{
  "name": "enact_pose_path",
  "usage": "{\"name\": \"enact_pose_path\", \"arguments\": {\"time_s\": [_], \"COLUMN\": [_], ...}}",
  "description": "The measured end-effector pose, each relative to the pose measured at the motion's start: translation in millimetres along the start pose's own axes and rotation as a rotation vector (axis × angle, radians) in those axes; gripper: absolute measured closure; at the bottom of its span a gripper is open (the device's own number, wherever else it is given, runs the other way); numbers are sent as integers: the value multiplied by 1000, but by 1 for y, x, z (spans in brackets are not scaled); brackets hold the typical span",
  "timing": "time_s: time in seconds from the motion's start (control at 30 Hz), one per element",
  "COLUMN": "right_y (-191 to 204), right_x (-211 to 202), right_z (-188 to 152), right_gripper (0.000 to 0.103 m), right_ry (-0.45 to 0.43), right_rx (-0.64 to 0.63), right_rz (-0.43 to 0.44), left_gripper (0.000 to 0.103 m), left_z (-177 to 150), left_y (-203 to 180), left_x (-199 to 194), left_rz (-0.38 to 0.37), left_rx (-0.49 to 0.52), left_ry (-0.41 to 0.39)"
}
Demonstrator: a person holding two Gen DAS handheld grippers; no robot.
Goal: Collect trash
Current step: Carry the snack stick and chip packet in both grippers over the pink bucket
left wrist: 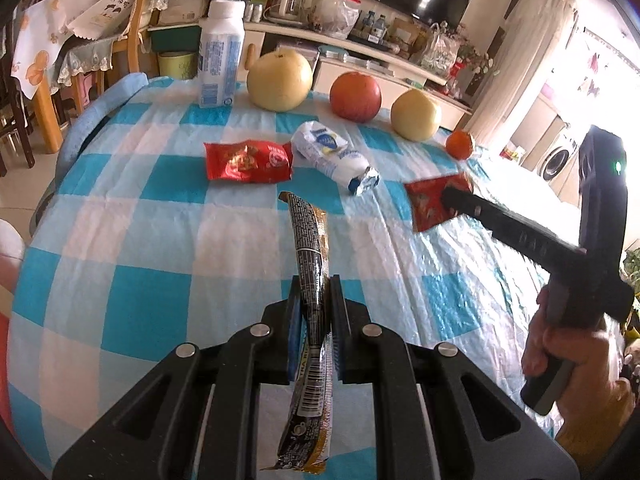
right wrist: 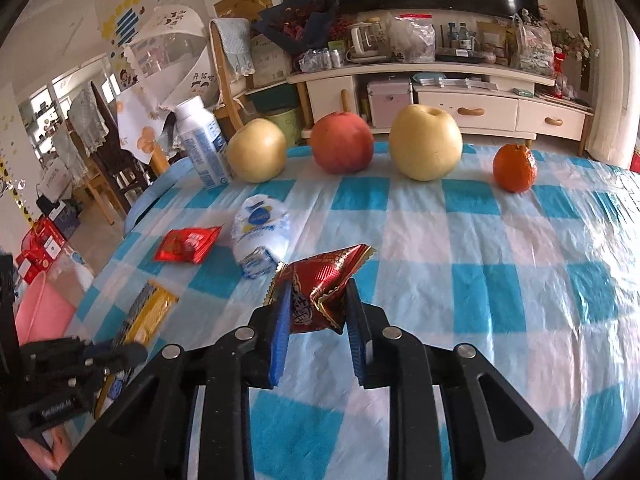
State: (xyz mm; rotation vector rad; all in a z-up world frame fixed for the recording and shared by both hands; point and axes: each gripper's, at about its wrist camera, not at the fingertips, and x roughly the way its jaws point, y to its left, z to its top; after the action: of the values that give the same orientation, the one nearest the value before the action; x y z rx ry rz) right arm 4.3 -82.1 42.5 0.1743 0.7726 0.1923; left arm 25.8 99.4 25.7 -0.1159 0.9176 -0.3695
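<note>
My left gripper (left wrist: 315,286) is shut on a long black-and-gold snack wrapper (left wrist: 310,248), which sticks out past the fingertips and hangs down behind them. My right gripper (right wrist: 318,294) is shut on a crumpled dark-red wrapper (right wrist: 320,280), lifted just off the checked cloth; in the left wrist view that red wrapper (left wrist: 430,200) shows at the tip of the right gripper (left wrist: 452,196). A flat red packet (left wrist: 248,160) (right wrist: 186,244) and a crushed white-and-blue pouch (left wrist: 334,156) (right wrist: 260,232) lie on the table. In the right wrist view the left gripper (right wrist: 136,354) holds the black-and-gold wrapper (right wrist: 148,314).
A white bottle (left wrist: 222,54) (right wrist: 200,148), two yellow pears (left wrist: 279,80) (left wrist: 416,115), a red apple (left wrist: 355,97) and a small orange (left wrist: 461,145) line the far edge of the blue-and-white checked tablecloth (left wrist: 160,240). A pink bin (right wrist: 40,316) stands left of the table. A hand (left wrist: 560,344) holds the right gripper.
</note>
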Motion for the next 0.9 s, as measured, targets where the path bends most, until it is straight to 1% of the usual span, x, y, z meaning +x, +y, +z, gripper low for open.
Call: {"name": "enact_pose_path", "arguments": {"time_s": [0.4,0.67,0.9], "right_y": [61,115,167], "right_x": [-32,-48,-59], "right_z": [-32,-44,-51], "right_gripper": [76,76,76], "right_ry": [2,8,15], "right_rx": [-18,-90,-153], "right_rz": [69,125,191], "left_gripper": [88,88,88], "left_z": [5,5,4], "left_y": [22,47,79], "left_x": [-35,-69,-106], "left_rz": [16,43,76], "left_rx": [-27,-59,-109], "left_ry": [-85,-154,-227]}}
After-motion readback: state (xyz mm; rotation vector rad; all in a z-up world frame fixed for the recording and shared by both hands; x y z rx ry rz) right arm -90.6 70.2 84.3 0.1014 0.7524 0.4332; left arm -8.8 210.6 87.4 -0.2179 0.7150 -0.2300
